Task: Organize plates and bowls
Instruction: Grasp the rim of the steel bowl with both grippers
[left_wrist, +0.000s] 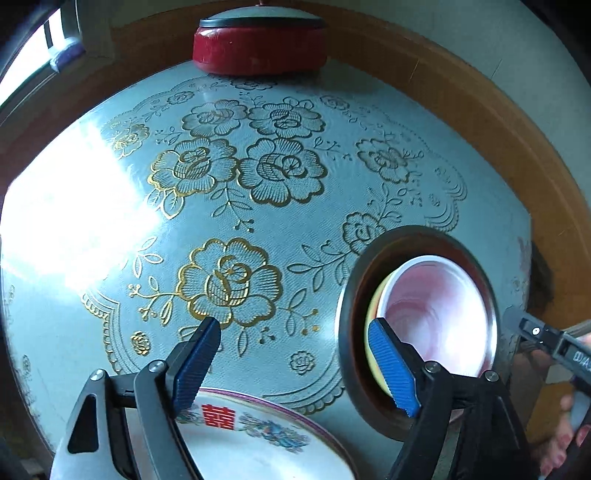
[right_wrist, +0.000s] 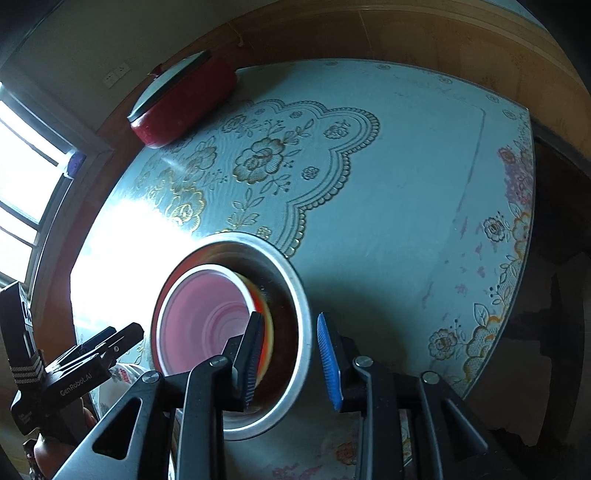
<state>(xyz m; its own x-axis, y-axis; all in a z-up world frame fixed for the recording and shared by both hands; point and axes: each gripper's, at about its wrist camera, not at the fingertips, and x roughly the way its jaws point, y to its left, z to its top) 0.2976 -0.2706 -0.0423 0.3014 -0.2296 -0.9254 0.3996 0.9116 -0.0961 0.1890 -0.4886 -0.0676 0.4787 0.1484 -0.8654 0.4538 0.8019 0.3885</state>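
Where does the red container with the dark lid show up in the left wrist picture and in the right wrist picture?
Left wrist: the red container sits at the top centre, at the far edge of the table.
Right wrist: it is in the upper left, tilted by the lens, near the window.
Shared landmark: the metal bowl with smaller bowls nested inside, lower right in the left view, lower centre in the right view.

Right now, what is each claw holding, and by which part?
Nothing. The right claw straddles the rim of the steel bowl without pressing it; the left claw hangs open.
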